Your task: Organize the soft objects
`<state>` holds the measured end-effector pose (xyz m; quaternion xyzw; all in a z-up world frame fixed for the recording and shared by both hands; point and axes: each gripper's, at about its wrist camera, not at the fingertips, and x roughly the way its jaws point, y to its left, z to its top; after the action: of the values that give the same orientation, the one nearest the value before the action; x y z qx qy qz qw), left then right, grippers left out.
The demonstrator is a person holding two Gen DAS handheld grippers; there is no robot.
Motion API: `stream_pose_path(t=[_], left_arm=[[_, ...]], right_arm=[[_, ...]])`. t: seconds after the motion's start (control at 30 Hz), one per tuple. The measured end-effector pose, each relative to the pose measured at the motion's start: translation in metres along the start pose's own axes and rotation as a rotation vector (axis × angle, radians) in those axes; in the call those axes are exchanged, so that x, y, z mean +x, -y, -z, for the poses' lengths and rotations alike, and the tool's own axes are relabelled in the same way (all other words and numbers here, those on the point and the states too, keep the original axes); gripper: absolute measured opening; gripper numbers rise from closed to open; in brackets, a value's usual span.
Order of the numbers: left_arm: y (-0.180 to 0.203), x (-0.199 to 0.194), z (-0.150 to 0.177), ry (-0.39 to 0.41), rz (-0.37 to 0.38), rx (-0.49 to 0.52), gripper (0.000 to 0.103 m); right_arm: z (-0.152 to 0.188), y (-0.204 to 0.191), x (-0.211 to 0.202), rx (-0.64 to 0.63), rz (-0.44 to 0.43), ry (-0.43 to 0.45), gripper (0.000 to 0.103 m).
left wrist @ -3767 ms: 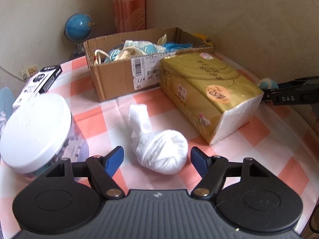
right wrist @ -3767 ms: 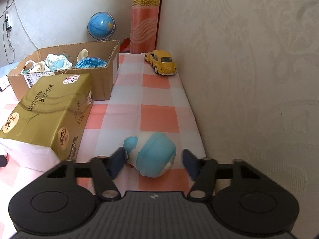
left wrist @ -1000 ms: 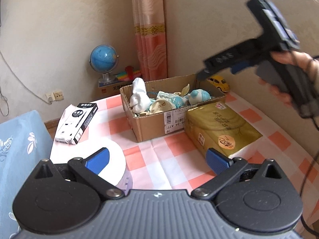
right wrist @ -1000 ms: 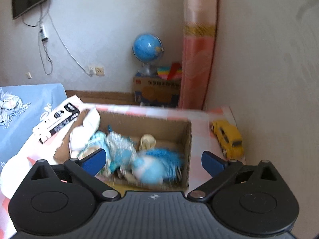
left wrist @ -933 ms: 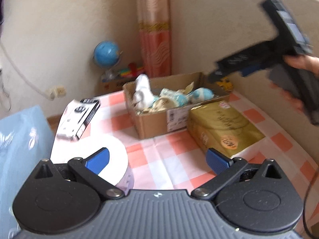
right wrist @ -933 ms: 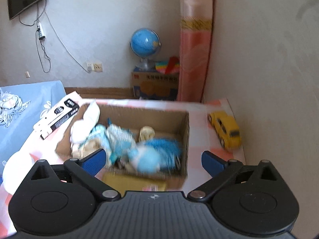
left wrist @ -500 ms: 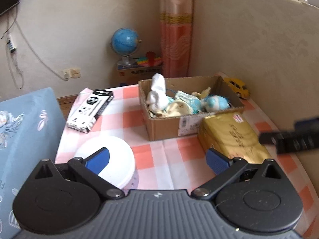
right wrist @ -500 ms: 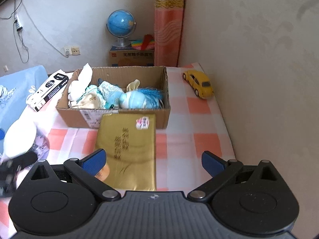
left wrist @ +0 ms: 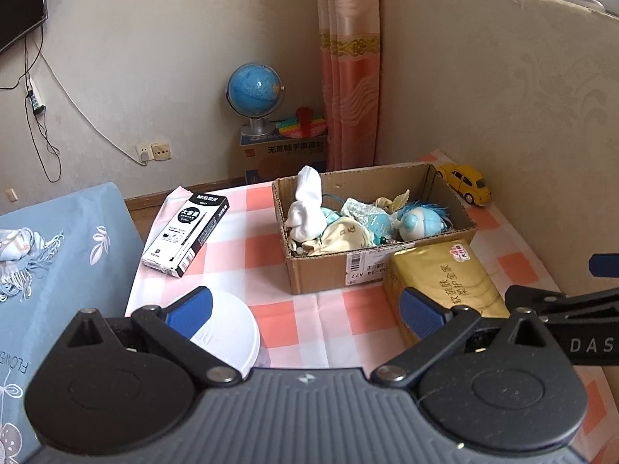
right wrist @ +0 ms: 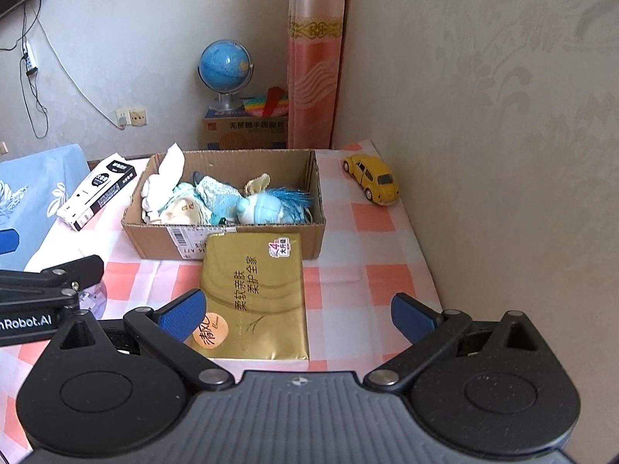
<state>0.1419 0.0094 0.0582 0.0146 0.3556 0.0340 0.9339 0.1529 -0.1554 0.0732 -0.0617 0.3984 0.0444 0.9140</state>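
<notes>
A cardboard box (left wrist: 317, 274) (right wrist: 154, 237) stands at the back of the checked table. It holds a white sock (left wrist: 307, 203) (right wrist: 164, 178), a light blue plush toy (left wrist: 419, 224) (right wrist: 261, 207), a cream pouch (left wrist: 342, 234) and other soft items. My left gripper (left wrist: 305, 305) is open and empty, held above the table's near side. My right gripper (right wrist: 298, 311) is open and empty, above a gold tissue pack (right wrist: 255, 294) (left wrist: 445, 290). Each gripper shows at the edge of the other's view.
A white-lidded jar (left wrist: 228, 332) sits near left. A black and white carton (left wrist: 185, 234) (right wrist: 96, 195) lies far left. A yellow toy car (left wrist: 466, 187) (right wrist: 371, 179) stands by the right wall. A globe (left wrist: 255, 92) stands behind the table; a blue cushion (left wrist: 58, 270) is at left.
The sock and the blue plush toy went from the table into the box. Both grippers have drawn back and lowered, open and empty.
</notes>
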Motion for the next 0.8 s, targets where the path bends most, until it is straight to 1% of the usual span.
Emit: stream_pose_path(t=[0.8], left_arm=[[0.0037,-0.0032,-0.0029,0.004,-0.001,0.007,0.103]], right_arm=[[-0.0015,0.0019,-0.0069,0.013,-0.003,0.028,0.103]])
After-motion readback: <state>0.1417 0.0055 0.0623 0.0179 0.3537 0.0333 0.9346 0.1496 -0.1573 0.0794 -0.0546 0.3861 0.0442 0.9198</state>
